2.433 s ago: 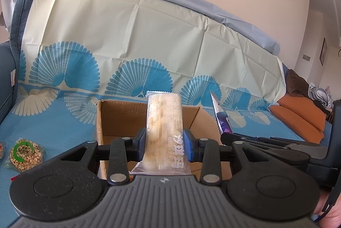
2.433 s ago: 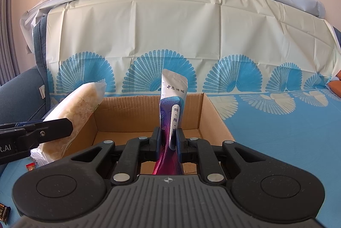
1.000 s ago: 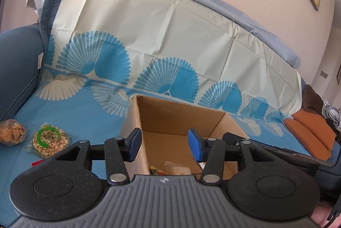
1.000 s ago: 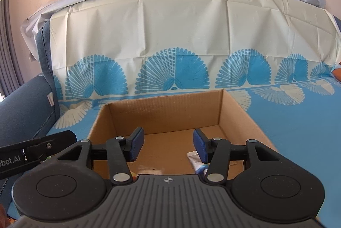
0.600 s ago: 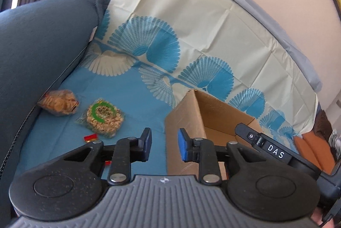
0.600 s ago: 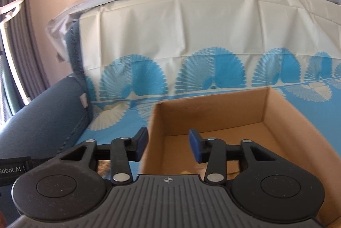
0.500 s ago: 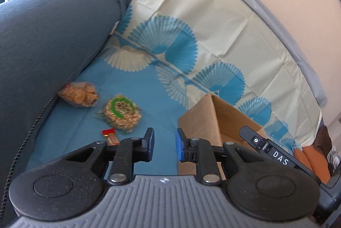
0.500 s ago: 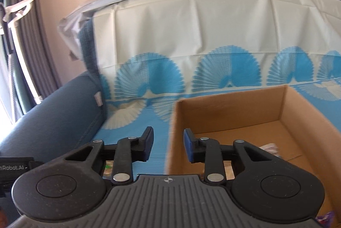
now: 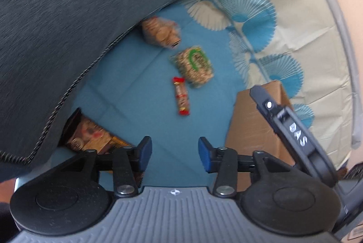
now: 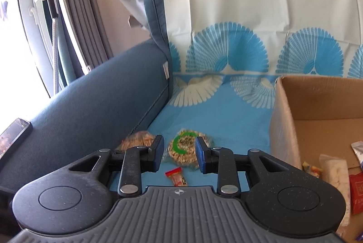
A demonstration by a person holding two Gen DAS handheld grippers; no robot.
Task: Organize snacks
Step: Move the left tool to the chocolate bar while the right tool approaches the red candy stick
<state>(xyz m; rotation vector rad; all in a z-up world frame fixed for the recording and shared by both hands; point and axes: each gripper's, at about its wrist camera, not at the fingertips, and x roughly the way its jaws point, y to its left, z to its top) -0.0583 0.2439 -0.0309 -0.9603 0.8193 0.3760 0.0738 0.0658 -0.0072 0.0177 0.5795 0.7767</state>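
both packets now dropped in the cardboard box (image 10: 317, 106), the left gripper (image 9: 173, 151) has just reopened and the right gripper (image 10: 179, 153) hangs part open, both empty, over the red snack bar (image 9: 181, 95) mid-frame.

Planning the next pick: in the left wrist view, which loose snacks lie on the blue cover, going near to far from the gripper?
Dark printed packet → red-ended snack stick → green-ringed nut pack → bag of round crackers.

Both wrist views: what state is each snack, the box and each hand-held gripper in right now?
Left hand-held gripper: open, empty.
Right hand-held gripper: open, empty.
Cardboard box: open-topped, packets inside.
Green-label snack bag: lying outside the box.
Red snack stick: lying outside the box.
Cracker bag: lying beside the armrest.
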